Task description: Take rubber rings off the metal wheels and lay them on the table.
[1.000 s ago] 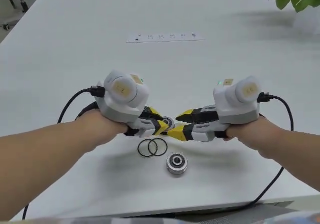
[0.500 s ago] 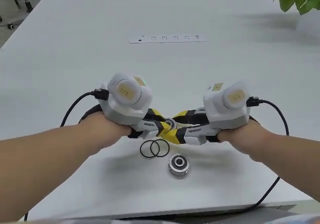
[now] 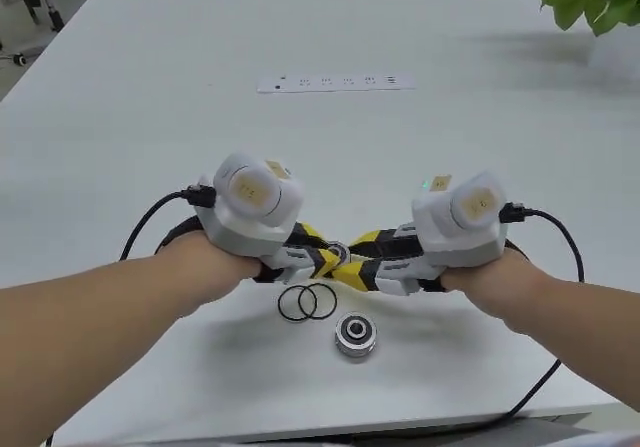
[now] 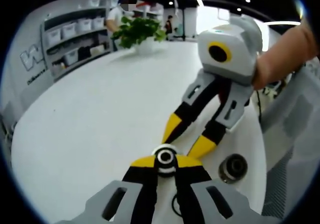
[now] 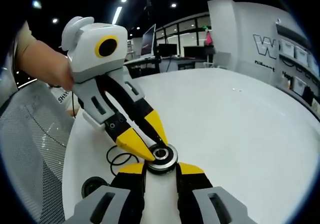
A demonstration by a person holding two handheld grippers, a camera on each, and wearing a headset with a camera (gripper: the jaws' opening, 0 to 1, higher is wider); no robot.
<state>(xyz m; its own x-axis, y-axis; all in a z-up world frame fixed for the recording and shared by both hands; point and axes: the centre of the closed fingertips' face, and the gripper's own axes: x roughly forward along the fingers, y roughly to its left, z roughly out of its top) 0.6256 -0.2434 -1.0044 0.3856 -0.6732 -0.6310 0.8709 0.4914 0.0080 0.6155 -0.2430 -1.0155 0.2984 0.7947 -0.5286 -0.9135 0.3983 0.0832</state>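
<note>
Metal wheel (image 3: 338,254) clamped by left gripper (image 4: 166,162), right gripper (image 5: 162,168) jaws flanking it.

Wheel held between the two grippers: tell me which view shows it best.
The right gripper view: the wheel sits close, its face and rim plain, between the jaws. The left gripper view shows it smaller, partly covered by jaw tips. In the head view just a sliver of it shows between the yellow jaw tips.

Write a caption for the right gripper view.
Left gripper and right gripper meet on a wheel; two rings and another wheel lie nearby.
</note>
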